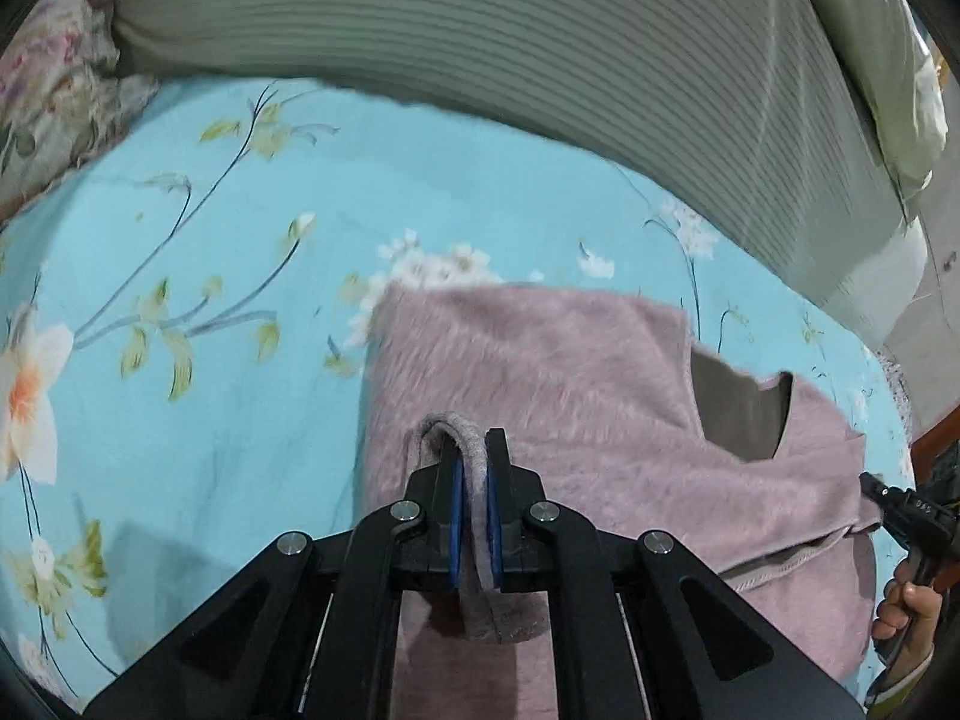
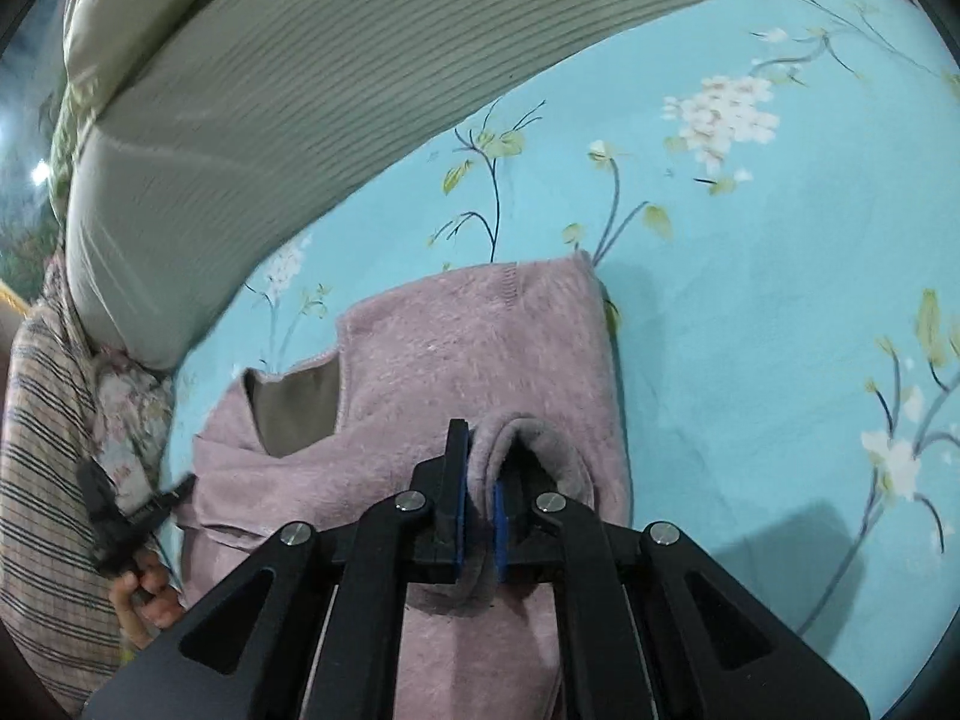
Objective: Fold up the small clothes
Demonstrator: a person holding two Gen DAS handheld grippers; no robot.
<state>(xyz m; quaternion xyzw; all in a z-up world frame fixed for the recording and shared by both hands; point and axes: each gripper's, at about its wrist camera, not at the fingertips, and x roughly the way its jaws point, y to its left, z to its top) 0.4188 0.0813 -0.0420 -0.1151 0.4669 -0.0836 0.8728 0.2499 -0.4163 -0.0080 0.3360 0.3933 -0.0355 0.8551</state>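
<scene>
- Left wrist view: the left hand-held gripper is seen clamped on a rolled edge of the pink fleece garment, the fabric pinched between its blue pads.
- In the right wrist view, the right hand-held gripper holds another bunched edge of the same garment; the fabric is touched by the pads, though the jaws stand a little wider there.
- The garment is laid on the bed, on its blue floral sheet, toward the side where a striped grey pillow lies; part of the garment is already doubled over, and a notch shows its grey lining.
- The garment is judged light, soft and limp: it will sag and drape when lifted, and the fleece may slip from a shallow pinch.
- Hold is best taken at hems or corners, both at once, so that the fold line is kept straight.
- No containers are seen in either view.
</scene>
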